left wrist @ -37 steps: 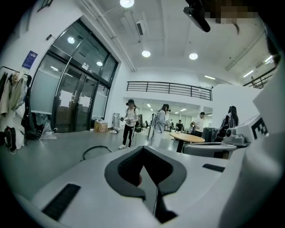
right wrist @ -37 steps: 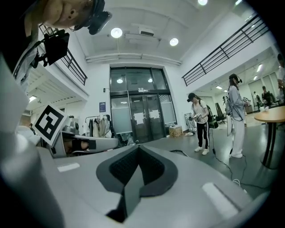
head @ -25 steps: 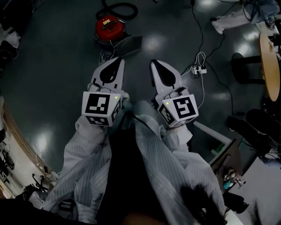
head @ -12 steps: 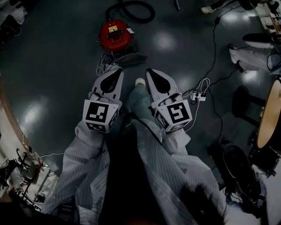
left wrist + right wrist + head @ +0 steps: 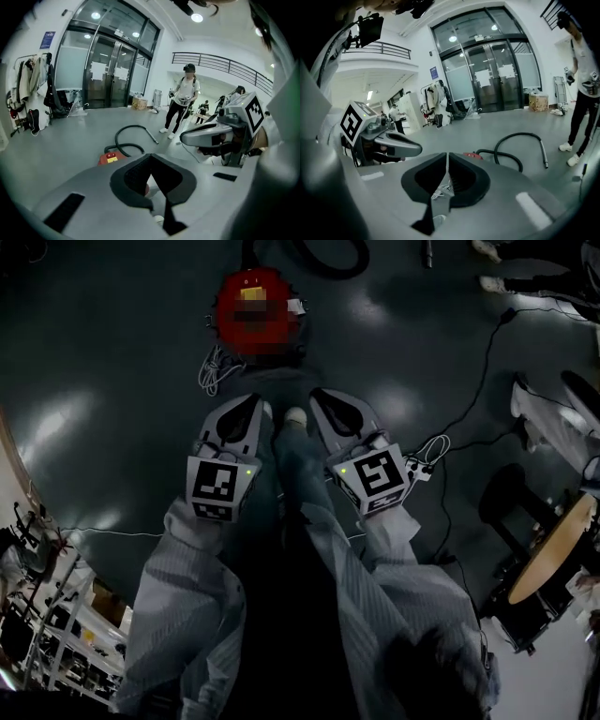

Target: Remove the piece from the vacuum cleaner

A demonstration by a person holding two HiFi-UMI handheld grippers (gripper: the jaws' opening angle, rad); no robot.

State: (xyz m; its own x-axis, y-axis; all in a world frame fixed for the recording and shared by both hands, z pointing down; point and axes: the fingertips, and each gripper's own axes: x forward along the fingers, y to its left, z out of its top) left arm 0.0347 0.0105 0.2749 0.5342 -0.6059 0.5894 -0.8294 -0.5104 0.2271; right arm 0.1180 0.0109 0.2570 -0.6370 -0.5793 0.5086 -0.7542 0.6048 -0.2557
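Vacuum cleaner (image 5: 255,315), a red canister, sits on the dark glossy floor (image 5: 112,352) ahead of the person's feet. Its black hose (image 5: 323,259) loops on the floor just beyond it, and a bundle of white cord (image 5: 216,367) lies beside it on the left. What the canister holds cannot be seen. The left hand-held gripper (image 5: 258,407) and the right hand-held gripper (image 5: 319,399) hang side by side above the floor, short of the vacuum cleaner. Each has its jaws pressed together with nothing between them. A power strip (image 5: 419,468) lies to the right.
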